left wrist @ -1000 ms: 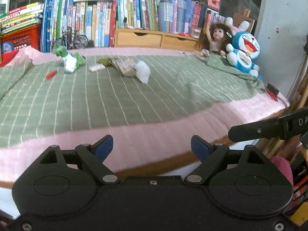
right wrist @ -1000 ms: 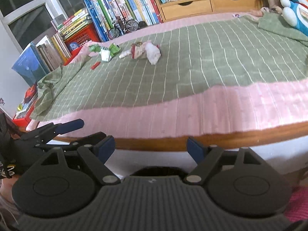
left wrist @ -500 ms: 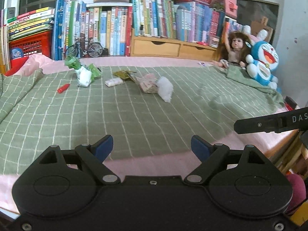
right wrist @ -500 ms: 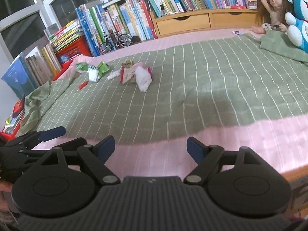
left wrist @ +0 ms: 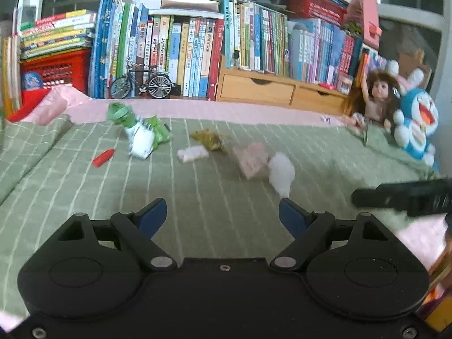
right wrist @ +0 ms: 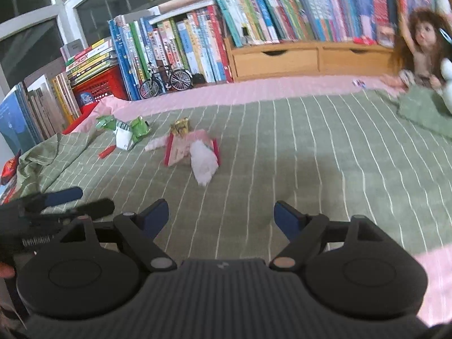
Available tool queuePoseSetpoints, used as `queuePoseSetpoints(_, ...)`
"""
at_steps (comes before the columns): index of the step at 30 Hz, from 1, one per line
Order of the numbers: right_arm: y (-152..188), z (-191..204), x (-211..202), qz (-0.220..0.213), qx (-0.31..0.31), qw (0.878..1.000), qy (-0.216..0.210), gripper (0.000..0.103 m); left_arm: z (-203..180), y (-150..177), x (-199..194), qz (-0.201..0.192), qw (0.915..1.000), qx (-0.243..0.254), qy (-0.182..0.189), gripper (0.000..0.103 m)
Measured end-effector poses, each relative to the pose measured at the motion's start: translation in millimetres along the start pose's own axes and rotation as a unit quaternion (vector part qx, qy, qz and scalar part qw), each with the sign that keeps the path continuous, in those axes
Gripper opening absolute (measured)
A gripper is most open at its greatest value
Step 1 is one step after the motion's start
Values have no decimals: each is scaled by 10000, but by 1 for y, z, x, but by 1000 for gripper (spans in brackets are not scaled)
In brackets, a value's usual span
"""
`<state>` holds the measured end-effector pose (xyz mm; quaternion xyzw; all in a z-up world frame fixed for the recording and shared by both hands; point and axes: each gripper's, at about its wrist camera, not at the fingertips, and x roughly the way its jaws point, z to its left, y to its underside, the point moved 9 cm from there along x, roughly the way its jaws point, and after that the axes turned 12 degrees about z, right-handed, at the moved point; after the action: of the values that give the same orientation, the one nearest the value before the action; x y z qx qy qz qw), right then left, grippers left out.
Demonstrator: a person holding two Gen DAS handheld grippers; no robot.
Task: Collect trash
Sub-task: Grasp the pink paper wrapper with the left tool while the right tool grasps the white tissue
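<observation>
Trash lies in a loose row on the green checked blanket [left wrist: 84,197]: a crumpled white tissue [left wrist: 281,172], a pink packet [left wrist: 252,161], a yellow-brown wrapper [left wrist: 210,139], a small white scrap [left wrist: 192,154], a green and white wrapper [left wrist: 141,135] and a small red piece [left wrist: 104,157]. The same tissue [right wrist: 203,162], pink packet [right wrist: 180,148] and green wrapper [right wrist: 127,130] show in the right wrist view. My left gripper [left wrist: 223,214] hovers short of the trash, its jaws closing slightly with nothing between them. My right gripper [right wrist: 221,217] stands open and empty, also short of the tissue.
Books [left wrist: 183,50], a model bicycle [left wrist: 141,83], a red crate [left wrist: 56,67] and wooden drawers [left wrist: 260,89] line the far side. A doll [left wrist: 378,99] and a blue plush toy [left wrist: 415,124] sit at the far right. The other gripper's finger [left wrist: 401,196] reaches in from the right.
Both grippers have moved forward over the bed, past the pink edge and onto the green blanket. The trash now looks larger and nearer in both views.
</observation>
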<state>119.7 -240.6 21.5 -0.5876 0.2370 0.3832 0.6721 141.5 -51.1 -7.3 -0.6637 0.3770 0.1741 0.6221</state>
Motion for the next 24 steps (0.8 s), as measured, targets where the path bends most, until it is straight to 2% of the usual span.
queuePoseSetpoints(4,-18,10,19,-163,-453,9988,44,88,-2,-36,25,159,9985,-248,456,79)
queuePoseSetpoints(7,-25,16,39,-86,-644,9978,92,88,-5,-58,52,418,9955,-473,710,75)
queuePoseSetpoints(10,-31,20,60,17,-693,9976,7,88,-6,-71,83,700,9919,-728,769,70)
queuePoseSetpoints(13,-38,22,80,99,-658,9977,-115,84,-3,-79,108,845,9893,-929,736,68)
queuePoseSetpoints(16,-44,26,98,240,-587,9976,-260,71,-3,-82,123,878,9887,-991,703,68)
queuePoseSetpoints(17,-44,26,102,287,-561,9975,-306,61,-3,-83,127,893,9884,-1007,706,68)
queuePoseSetpoints(18,-44,26,106,343,-516,9975,-343,44,-4,-81,128,900,9881,-1023,714,68)
queuePoseSetpoints(19,-43,25,107,377,-472,9976,-342,39,-4,-80,130,908,9877,-1041,730,68)
queuePoseSetpoints(20,-41,23,106,371,-431,9979,-321,36,-5,-80,131,914,9874,-1049,753,68)
queuePoseSetpoints(24,-32,13,93,268,-391,9985,-264,36,-11,-79,135,941,9863,-1056,846,68)
